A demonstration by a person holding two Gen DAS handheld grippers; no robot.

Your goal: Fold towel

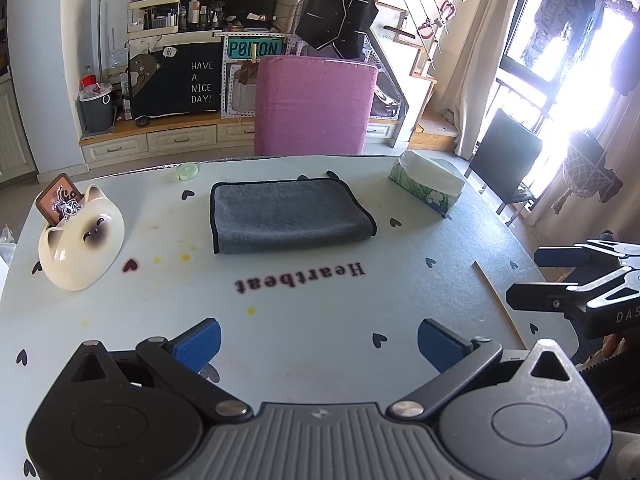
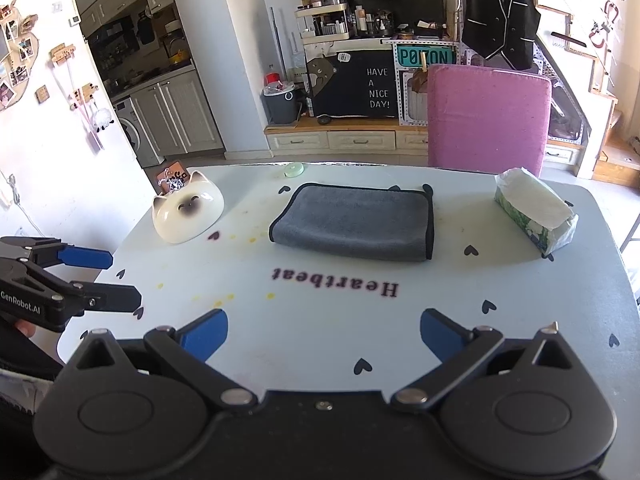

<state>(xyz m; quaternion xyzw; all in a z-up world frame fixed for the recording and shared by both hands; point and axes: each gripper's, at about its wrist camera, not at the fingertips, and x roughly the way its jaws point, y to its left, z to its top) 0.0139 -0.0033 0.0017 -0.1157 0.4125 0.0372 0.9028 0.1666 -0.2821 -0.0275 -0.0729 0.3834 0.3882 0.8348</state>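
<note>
Towel: matt grey plush cloth. Cat dish: glossy ceramic. Tongs pads: blue textured rubber-like.

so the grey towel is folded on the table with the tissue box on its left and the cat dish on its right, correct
Not quite: sides are swapped. Both wrist views show the folded grey towel on the table with the cat dish on its left and the tissue box on its right.

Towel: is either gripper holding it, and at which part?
Nothing is held. Left gripper and right gripper are open, apart from the towel.
</note>
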